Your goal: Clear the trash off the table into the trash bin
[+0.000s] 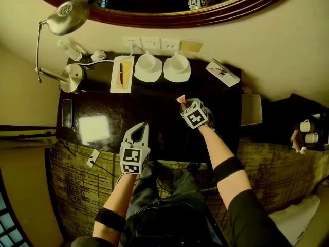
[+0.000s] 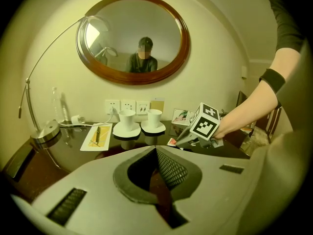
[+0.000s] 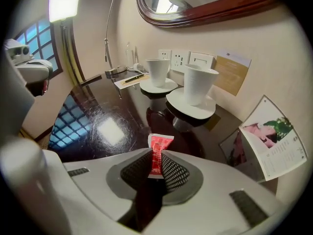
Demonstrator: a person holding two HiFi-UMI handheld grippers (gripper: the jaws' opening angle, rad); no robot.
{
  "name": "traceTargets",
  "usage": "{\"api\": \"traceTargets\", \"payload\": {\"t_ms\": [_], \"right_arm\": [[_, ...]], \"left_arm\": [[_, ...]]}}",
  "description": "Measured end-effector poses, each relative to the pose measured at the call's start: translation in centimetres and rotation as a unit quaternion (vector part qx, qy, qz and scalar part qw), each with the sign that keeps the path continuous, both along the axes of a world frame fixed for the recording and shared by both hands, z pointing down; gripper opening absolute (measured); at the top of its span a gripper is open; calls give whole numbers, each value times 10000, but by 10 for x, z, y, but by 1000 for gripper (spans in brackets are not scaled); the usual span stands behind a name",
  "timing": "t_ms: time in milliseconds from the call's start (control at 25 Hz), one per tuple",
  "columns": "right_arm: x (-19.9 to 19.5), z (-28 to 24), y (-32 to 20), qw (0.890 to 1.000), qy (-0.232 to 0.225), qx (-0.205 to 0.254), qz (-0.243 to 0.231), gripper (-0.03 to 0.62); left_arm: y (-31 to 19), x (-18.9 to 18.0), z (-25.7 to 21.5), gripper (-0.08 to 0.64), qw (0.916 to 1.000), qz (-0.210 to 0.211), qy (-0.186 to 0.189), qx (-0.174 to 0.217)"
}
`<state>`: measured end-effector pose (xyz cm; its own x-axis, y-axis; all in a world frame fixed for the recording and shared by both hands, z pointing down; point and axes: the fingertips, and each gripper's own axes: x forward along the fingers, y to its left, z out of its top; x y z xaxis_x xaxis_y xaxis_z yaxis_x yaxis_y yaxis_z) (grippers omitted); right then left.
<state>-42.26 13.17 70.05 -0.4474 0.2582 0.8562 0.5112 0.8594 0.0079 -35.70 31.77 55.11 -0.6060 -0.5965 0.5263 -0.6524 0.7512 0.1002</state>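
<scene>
Red sachet (image 3: 159,150) is clamped between the pads of the right gripper (image 3: 155,163). It stands on edge, with its top sticking out past the tips. The print on it is too small to read. From the head view I can't tell whether it's clear of the dark glossy table (image 1: 154,115).

Left gripper (image 1: 138,127): jaws together, nothing between them. It sits over the near table edge, to the left of and behind the right gripper, well apart from it.

Legible writing: none. Both marker cubes carry only black-and-white squares.
- Brochure (image 3: 271,141) lies right of the right jaws, tilted, with a plant photo and lines of small text I can't make out.
- Tan card (image 3: 233,75) on the wall ahead-right also has print I can't read.

Around the right tool:
- Near cup on saucer (image 3: 199,87) is closest, straight ahead just past the sachet.
- Second cup on saucer (image 3: 159,72) is beyond that, slightly left.
- Wall sockets (image 3: 188,58) are behind the cups.
- Notepad with pen (image 3: 131,80) is further ahead-left.
- Desk lamp (image 1: 64,19) has its base on the far left corner and its head hangs out past that corner.
- Small clear bottle (image 1: 69,49) and white plug with cable (image 1: 98,55) are next to the lamp base.
- Dark flat slab (image 1: 67,112) lies at the left table edge, well to the left of the left gripper.
- Wood-framed oval mirror (image 1: 169,14) is on the wall above the table.
</scene>
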Motion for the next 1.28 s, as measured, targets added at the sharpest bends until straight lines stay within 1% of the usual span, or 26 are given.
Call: {"api": "traceTargets", "payload": {"t_ms": [160, 320, 440, 600, 760, 880, 1000, 1120, 1280], "right_arm": [[-1, -14, 1, 9998, -184, -49, 45, 69], [5, -37, 7, 9990, -340, -271, 117, 69], [9, -68, 11, 9969, -542, -517, 245, 69], [16, -120, 20, 9917, -956, -811, 288, 69], [29, -176, 27, 9810, -1452, -1235, 368, 70], [39, -215, 31, 9697, -1885, -1497, 421, 71], [57, -245, 37, 9582, -2231, -1719, 504, 71], [79, -259, 43, 9495, -2413, -1885, 677, 71], [96, -269, 50, 9439, -2542, -1968, 752, 72]], "left_arm": [[2, 1, 1, 3, 10000, -10, 12, -11], [0, 0, -1, 3, 10000, 34, 0, -14], [-3, -1, -8, 3, 10000, 77, -11, -3], [-4, -5, -22, 3, 9999, 79, -69, 23], [-11, -7, -42, 3, 9996, 191, -150, 136], [-12, -8, -56, 3, 9992, 277, -226, 185], [-9, -7, -70, 3, 9987, 298, -320, 243], [-5, -4, -85, 3, 9981, 333, -402, 319], [-1, 1, -98, 3, 9974, 397, -500, 348]]}}
